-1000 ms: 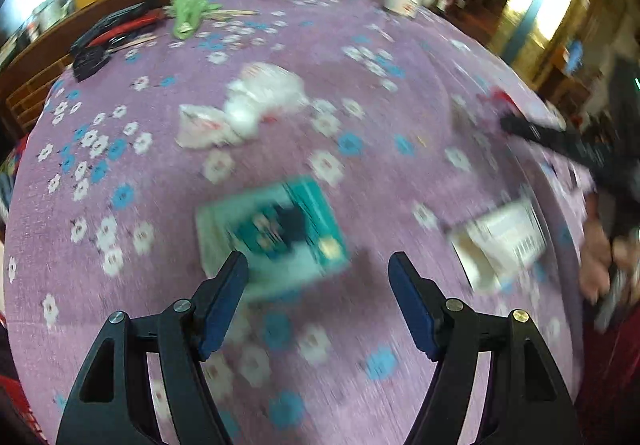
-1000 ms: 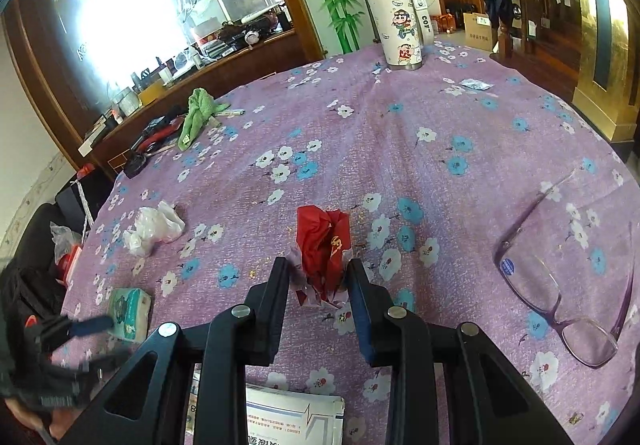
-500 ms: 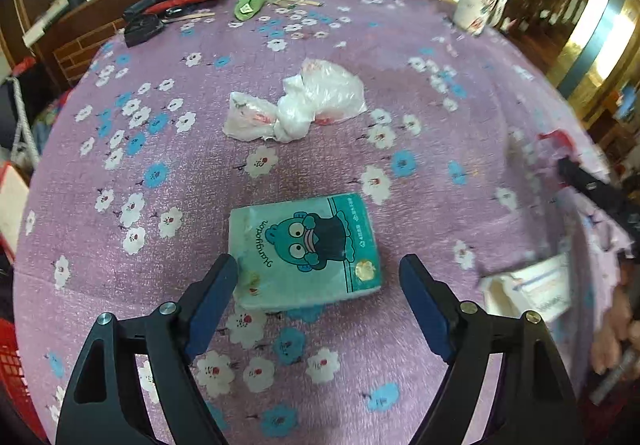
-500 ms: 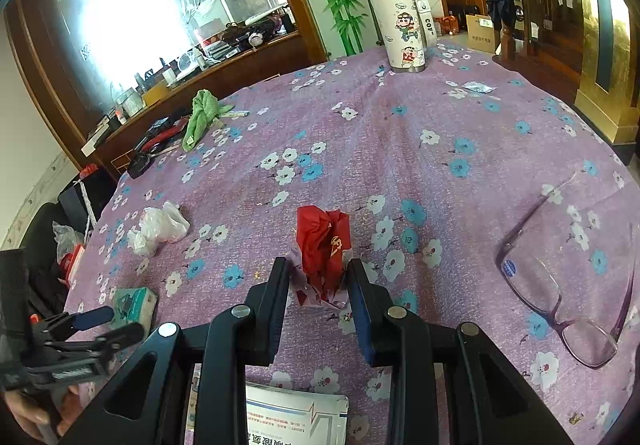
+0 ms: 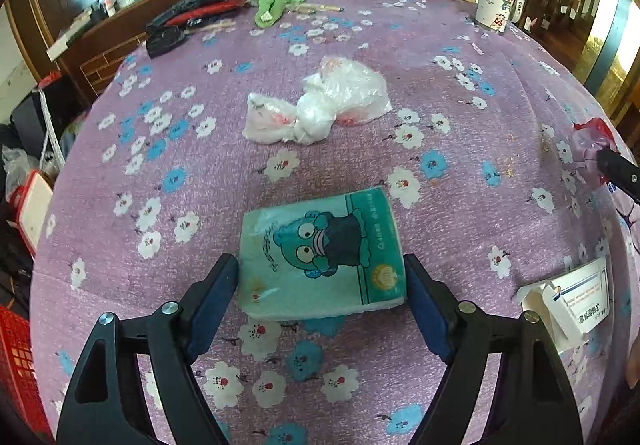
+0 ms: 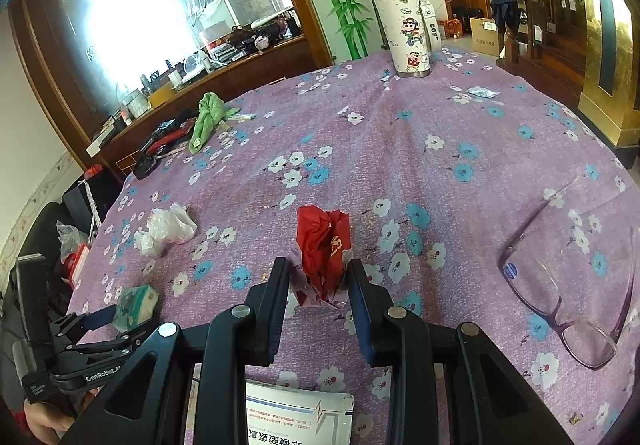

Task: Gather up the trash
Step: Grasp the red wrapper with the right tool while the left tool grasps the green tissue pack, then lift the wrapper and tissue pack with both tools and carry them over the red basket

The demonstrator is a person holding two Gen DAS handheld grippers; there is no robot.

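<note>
- Tissue pack (image 5: 320, 257): flat on counter (image 5: 460, 133), between my left tool (image 5: 322, 277), spread, just widened, not pinching yet.
- Red wrapper (image 6: 325, 245): pinched in my right tool (image 6: 318, 277).
- Step: grasping the pack; next, I close squarely.
- Plastic bag (image 5: 320, 109): uncollected beyond.

On the table I count one tissue pack (image 5: 320, 257), one crumpled clear bag (image 5: 320, 105), one red wrapper (image 6: 324, 245), one white box (image 5: 576, 297), one pair of glasses (image 6: 560, 273), one green cloth (image 6: 206, 117), one tall cup (image 6: 404, 33) at the far side, and two grippers.
</note>
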